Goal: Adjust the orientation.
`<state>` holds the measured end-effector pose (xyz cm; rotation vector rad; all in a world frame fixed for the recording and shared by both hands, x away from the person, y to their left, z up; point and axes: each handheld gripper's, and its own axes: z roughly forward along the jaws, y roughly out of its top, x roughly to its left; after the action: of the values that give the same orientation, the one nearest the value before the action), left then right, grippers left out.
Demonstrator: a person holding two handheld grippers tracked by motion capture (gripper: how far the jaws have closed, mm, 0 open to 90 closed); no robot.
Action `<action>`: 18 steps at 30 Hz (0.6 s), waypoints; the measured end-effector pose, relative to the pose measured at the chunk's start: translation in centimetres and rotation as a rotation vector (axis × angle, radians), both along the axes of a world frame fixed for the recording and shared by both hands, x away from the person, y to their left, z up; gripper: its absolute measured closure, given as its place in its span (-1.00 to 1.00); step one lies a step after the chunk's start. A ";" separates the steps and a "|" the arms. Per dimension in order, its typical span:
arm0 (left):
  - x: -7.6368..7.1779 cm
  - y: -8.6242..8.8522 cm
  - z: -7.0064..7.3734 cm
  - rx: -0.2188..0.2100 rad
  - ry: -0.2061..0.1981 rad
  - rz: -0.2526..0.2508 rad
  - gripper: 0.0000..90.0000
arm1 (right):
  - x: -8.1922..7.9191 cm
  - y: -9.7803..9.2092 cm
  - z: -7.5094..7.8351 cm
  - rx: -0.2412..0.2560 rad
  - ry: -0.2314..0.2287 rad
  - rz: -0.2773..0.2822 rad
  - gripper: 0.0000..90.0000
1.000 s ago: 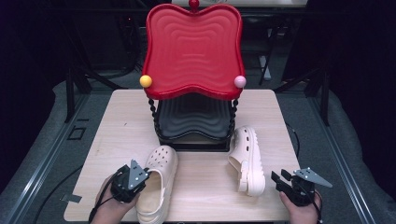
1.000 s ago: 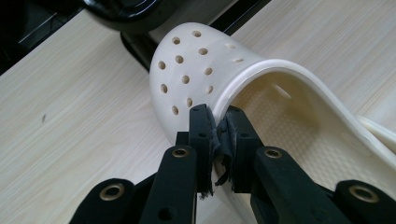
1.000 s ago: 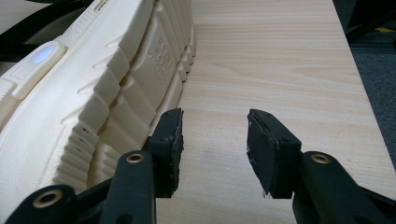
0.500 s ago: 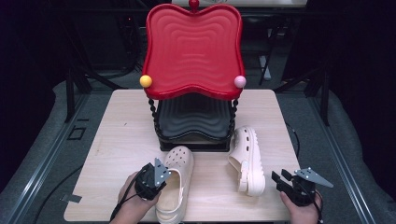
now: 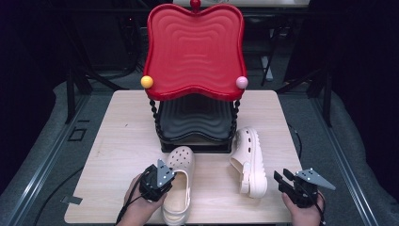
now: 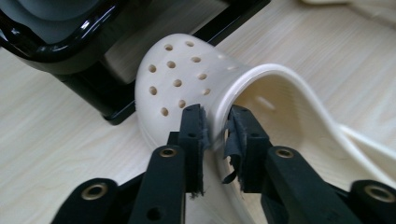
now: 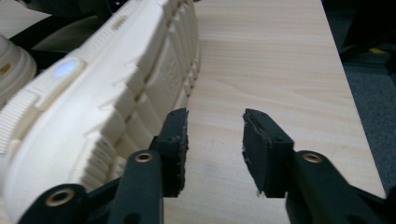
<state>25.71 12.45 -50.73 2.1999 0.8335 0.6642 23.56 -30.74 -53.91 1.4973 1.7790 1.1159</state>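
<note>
Two cream clogs lie on the wooden table (image 5: 122, 136). The left clog (image 5: 179, 188) sits upright, its toe close to the base of a rack. My left gripper (image 5: 168, 178) is shut on that clog's side rim; in the left gripper view the jaws (image 6: 215, 135) pinch the rim just behind the holed toe (image 6: 177, 79). The right clog (image 5: 250, 162) lies on its side, and its ridged sole (image 7: 102, 107) faces my right gripper (image 7: 215, 140). That right gripper (image 5: 283, 176) stands open, just right of this clog, with bare table between its jaws.
A two-tier rack stands mid-table: a red wavy tray (image 5: 195, 47) on top, a black tray (image 5: 195, 117) below, beaded black posts, a yellow ball (image 5: 147, 81) and a pink ball (image 5: 242, 82). The table's right edge (image 7: 341, 93) is near my right gripper.
My left gripper has carried the left clog to the right and forward, up to the rack's base. The right gripper and right clog have stayed put.
</note>
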 end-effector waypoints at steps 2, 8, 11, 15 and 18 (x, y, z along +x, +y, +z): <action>-0.4 0.6 0.4 -0.014 -0.016 0.001 0.61 | -0.1 0.3 0.5 -0.014 -0.011 0.016 0.48; -1.2 4.0 0.3 -0.031 -0.047 0.036 0.47 | -0.7 2.2 2.5 -0.058 -0.059 0.095 0.79; -1.4 5.9 -0.4 -0.044 -0.044 0.070 0.40 | -0.7 3.5 3.0 -0.073 -0.083 0.153 0.87; -1.7 8.6 -1.1 -0.102 -0.035 0.107 0.34 | -0.4 5.1 3.0 -0.113 -0.079 0.209 0.94; -1.5 10.0 -1.9 -0.168 -0.029 0.146 0.28 | -0.1 5.9 2.6 -0.171 -0.052 0.230 0.98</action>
<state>24.19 22.50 -52.61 1.9889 1.0041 0.6694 23.44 -24.84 -51.36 1.1770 1.9938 1.0691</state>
